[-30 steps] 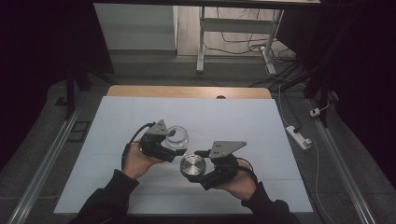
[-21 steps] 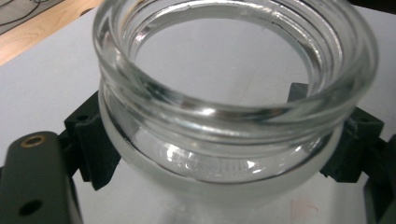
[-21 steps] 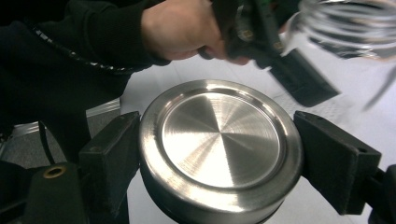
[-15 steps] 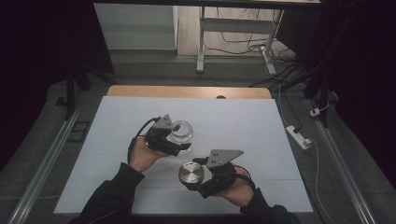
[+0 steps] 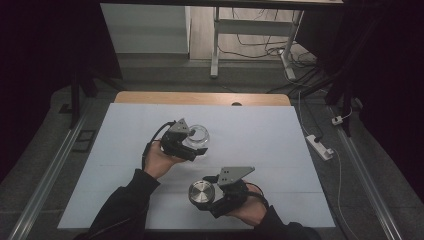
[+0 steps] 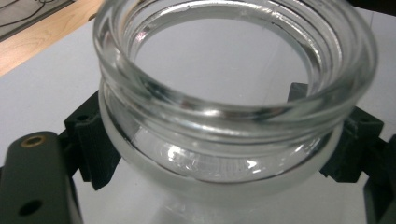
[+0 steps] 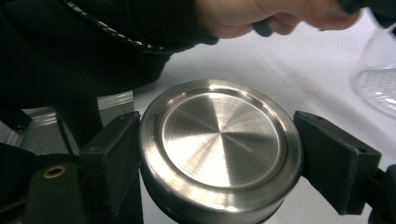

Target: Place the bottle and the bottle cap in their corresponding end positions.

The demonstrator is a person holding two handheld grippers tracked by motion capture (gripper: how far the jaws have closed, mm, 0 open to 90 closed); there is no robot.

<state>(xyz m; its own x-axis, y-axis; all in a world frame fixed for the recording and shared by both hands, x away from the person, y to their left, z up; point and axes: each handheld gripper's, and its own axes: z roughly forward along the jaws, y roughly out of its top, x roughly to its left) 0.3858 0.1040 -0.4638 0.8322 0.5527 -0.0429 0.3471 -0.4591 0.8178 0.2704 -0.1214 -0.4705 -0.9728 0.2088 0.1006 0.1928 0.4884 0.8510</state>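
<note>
Worktop: white sheet over a wooden board, wood showing along the far edge, grey floor around it. Beyond the far edge, a white desk frame and loose cables on the floor. At the right side on the floor, a white power strip.

Sleeves, dark, entering from the near edge of the high view.

Left gripper, held in the left hand near the worktop's middle, clamped on a jar. In the left gripper view, jar of clear glass, lidless, mouth wide and threaded, empty, with the black pads pressing its body from either side just below the neck. Base seems to rest on the white sheet; cannot tell for sure.

Right gripper, held in the right hand near the front edge, clamped on a lid. In the right gripper view, lid round, brushed metal, flat face up with a raised rim, the black pads touching its edge at both sides; left hand and dark sleeve beyond it, part of the jar at the right edge.

Jar and lid well apart, lid nearer the person and to the right of the jar.
</note>
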